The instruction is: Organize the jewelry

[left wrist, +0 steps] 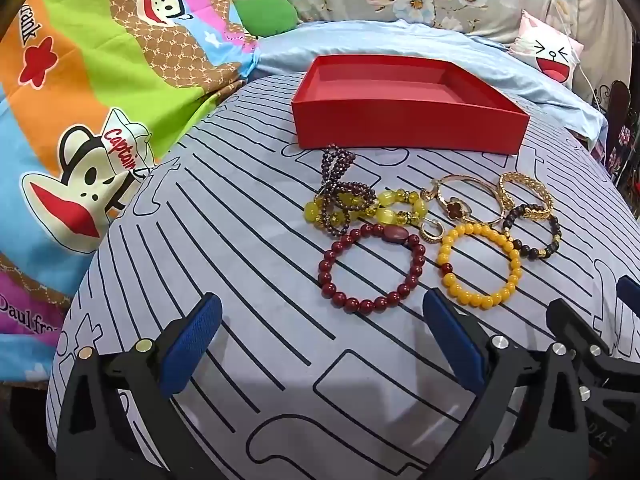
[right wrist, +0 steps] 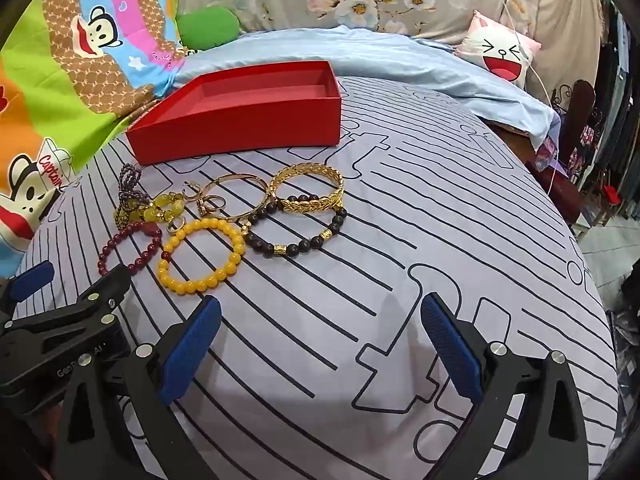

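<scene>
An empty red box (left wrist: 408,128) (right wrist: 240,136) sits at the back of the striped bed sheet. In front of it lies a cluster of jewelry: a dark red bead bracelet (left wrist: 394,234) (right wrist: 105,250), a yellow bead bracelet (left wrist: 480,303) (right wrist: 188,286), a dark bead bracelet with gold spacers (left wrist: 556,232) (right wrist: 300,245), a gold leaf bangle (left wrist: 506,196) (right wrist: 312,202), a purple bead strand (left wrist: 340,160) and a yellow-green bracelet (left wrist: 400,200). My left gripper (left wrist: 320,300) (right wrist: 76,276) hovers open just short of the dark red bracelet. My right gripper (right wrist: 320,302) (left wrist: 592,300) is open over bare sheet, right of the cluster.
A colourful cartoon blanket (left wrist: 100,100) rises at the left. A light blue quilt (left wrist: 400,40) lies behind the box, with a laughing-face pillow (right wrist: 496,52) at the back right. The bed's edge (right wrist: 592,264) drops off at the right.
</scene>
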`<action>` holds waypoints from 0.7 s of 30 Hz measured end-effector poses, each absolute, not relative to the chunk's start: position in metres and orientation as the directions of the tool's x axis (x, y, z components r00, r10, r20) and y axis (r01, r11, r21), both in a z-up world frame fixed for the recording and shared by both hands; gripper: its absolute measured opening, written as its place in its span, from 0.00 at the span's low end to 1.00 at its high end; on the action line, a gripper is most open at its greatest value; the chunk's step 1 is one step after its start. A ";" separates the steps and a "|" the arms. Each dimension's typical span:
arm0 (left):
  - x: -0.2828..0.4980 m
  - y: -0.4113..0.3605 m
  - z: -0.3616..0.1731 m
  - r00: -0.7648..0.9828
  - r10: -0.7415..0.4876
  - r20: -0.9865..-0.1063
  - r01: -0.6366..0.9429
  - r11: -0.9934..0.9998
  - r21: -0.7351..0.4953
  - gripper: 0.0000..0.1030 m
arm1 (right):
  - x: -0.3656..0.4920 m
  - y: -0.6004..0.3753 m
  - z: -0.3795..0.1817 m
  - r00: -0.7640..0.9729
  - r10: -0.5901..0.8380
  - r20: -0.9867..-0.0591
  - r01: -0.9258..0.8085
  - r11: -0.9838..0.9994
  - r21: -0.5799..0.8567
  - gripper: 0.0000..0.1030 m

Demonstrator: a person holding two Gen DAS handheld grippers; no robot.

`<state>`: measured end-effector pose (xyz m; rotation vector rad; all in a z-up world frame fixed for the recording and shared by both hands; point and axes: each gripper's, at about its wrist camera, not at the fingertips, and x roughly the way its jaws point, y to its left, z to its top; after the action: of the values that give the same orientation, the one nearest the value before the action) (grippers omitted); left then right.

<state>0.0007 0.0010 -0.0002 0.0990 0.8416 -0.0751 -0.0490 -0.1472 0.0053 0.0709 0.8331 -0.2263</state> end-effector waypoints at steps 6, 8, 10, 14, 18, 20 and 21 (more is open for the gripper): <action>0.003 0.002 0.000 0.665 -0.034 -0.746 0.117 0.991 0.059 0.93 | -0.050 -0.147 0.006 0.648 -0.171 -0.742 0.227 0.974 -0.027 0.94; 0.004 0.006 -0.001 0.667 -0.025 -0.745 0.111 0.992 0.065 0.93 | -0.050 -0.147 0.006 0.647 -0.171 -0.743 0.226 0.974 -0.027 0.94; 0.003 0.008 0.000 0.667 -0.029 -0.744 0.113 0.992 0.062 0.93 | -0.050 -0.147 0.006 0.646 -0.171 -0.744 0.225 0.974 -0.028 0.94; 0.001 0.005 0.001 0.669 -0.023 -0.743 0.108 0.992 0.066 0.93 | -0.048 -0.146 0.006 0.644 -0.170 -0.746 0.225 0.974 -0.027 0.94; 0.000 0.005 0.001 0.669 -0.021 -0.743 0.105 0.992 0.068 0.93 | -0.050 -0.147 0.006 0.650 -0.171 -0.741 0.226 0.974 -0.026 0.94; 0.000 0.005 0.001 0.669 -0.020 -0.743 0.106 0.992 0.069 0.93 | -0.050 -0.147 0.006 0.648 -0.171 -0.742 0.227 0.974 -0.026 0.94; 0.000 0.004 0.001 0.668 -0.019 -0.744 0.106 0.992 0.070 0.93 | -0.050 -0.147 0.006 0.648 -0.171 -0.742 0.227 0.974 -0.026 0.94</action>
<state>0.0004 0.0042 0.0010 0.1110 0.8366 -0.0707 -0.0503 -0.1467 0.0059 0.0713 0.8357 -0.2267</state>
